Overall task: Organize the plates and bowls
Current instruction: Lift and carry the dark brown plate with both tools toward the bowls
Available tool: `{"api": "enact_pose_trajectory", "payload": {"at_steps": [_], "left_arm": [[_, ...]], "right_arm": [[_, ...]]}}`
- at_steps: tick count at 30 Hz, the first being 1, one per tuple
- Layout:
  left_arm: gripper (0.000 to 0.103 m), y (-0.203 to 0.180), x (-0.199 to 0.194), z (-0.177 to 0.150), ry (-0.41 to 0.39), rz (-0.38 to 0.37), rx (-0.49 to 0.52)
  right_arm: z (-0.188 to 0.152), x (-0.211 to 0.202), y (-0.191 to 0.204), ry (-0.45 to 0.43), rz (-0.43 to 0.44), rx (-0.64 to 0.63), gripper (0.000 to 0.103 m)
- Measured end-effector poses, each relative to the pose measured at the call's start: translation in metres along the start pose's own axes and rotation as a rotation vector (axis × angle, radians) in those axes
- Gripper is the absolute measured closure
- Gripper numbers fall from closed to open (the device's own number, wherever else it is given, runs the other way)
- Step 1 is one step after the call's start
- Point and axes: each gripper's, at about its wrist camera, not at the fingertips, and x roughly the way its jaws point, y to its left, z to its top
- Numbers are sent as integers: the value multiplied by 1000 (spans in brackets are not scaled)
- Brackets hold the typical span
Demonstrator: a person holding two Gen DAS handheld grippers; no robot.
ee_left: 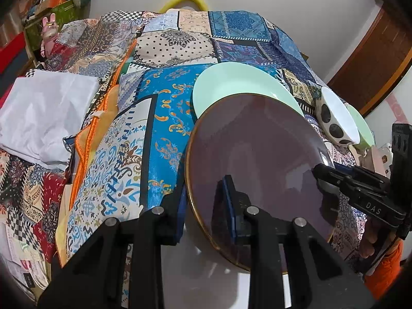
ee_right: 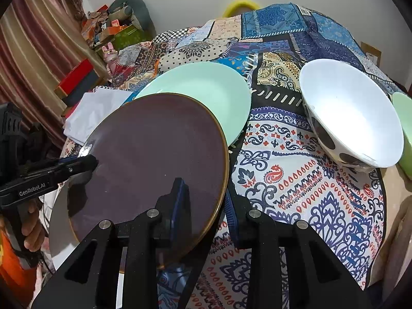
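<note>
The dark purple plate (ee_left: pixel 257 159) with a thin gold rim was held tilted over the counter (ee_right: pixel 322 188), its far edge overlapping the near edge of the mint-green plate (ee_left: pixel 231 85), which lay flat on the patchwork cloth (ee_left: pixel 164 118). Whether the two plates touched could not be told. Under the purple plate's near side a pale round surface (ee_right: pixel 58 231) showed, too hidden to name.

The left claw (ee_left: pixel 206 206) was pinching the purple plate's near-left rim, one blue-padded finger on top of the plate and the other beneath its edge. The right claw (ee_right: pixel 206 206) was pinching the opposite rim in the same way, one finger above and one below. Each claw appeared in the other's camera, clamped on the plate's edge, with a hand (ee_right: pixel 32 229) and an orange sleeve (ee_left: pixel 386 270) behind it.

To the right of the plates a white bowl with dark spots (ee_right: pixel 352 116) sat tilted on the cloth, and a pale green bowl (ee_right: pixel 404 131) stood just beside it at the far right. A folded white cloth (ee_left: pixel 46 113) lay at the counter's left side, well apart from the plates. Beyond it a pink rabbit figure (ee_left: pixel 49 33) stood near stacked boxes (ee_right: pixel 113 31) against the wall.
</note>
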Motion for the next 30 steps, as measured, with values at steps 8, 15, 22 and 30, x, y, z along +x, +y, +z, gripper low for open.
{"api": "enact_pose_trajectory", "payload": {"at_steps": [8, 15, 22, 30], "left_arm": [[77, 1, -8, -10, 9, 6, -30], [77, -8, -23, -19, -10, 4, -29], [77, -24, -36, -27, -23, -3, -11], [77, -46, -49, -35, -31, -12, 7]], "right_arm": [[-5, -8, 3, -13, 6, -15, 76], [-10, -19, 2, -40, 14, -9, 77], [-16, -34, -2, -63, 8, 3, 77], [-27, -55, -8, -92, 2, 25, 78]]}}
